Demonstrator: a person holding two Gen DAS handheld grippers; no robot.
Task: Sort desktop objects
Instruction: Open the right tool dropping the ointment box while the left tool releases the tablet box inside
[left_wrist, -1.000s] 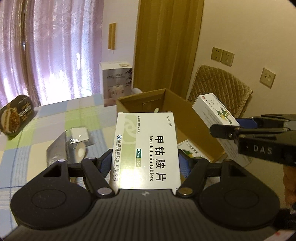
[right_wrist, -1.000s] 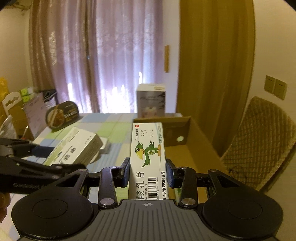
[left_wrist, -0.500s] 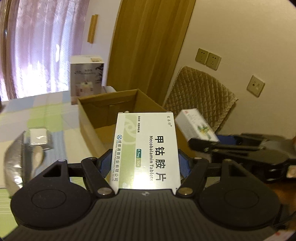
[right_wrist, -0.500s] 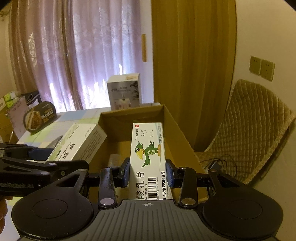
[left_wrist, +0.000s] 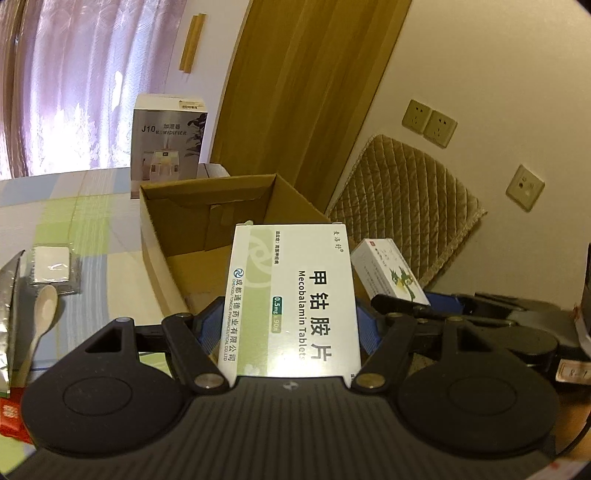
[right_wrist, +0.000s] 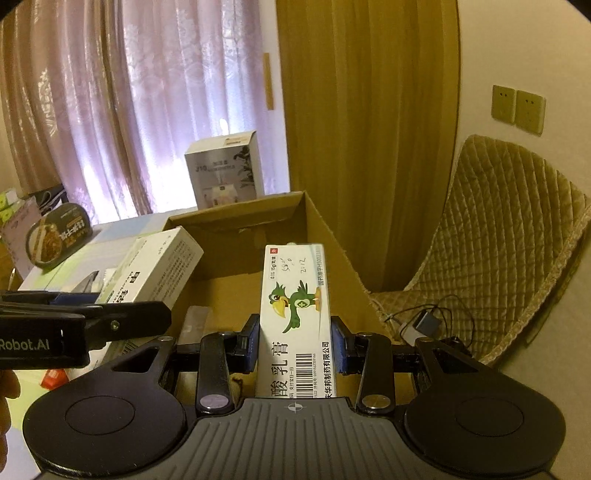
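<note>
The open cardboard box (left_wrist: 207, 221) is the landmark: it sits on the checked tablecloth (left_wrist: 74, 221), its far wall in front of a humidifier carton (left_wrist: 168, 136), and its floor looks mostly bare, though something pale lies near its close end in the right wrist view, too blurred to name. Both loads appear poised over or just short of its near rim, so I judge the sorting to be midway, with neither box released. The left gripper (left_wrist: 291, 325) is clamped on the Mecobalamin Tablets box (left_wrist: 291, 295), pads pressed to its long sides; the right gripper (right_wrist: 293, 347) pinches the narrower parrot-printed ointment box (right_wrist: 293, 314) likewise. The two grippers are close together, so lowering both together risks a knock. Left of the carton, a foil pouch (left_wrist: 9, 314), sachet (left_wrist: 51, 269) and plastic spoon (left_wrist: 42, 314) wait unsorted.
</note>
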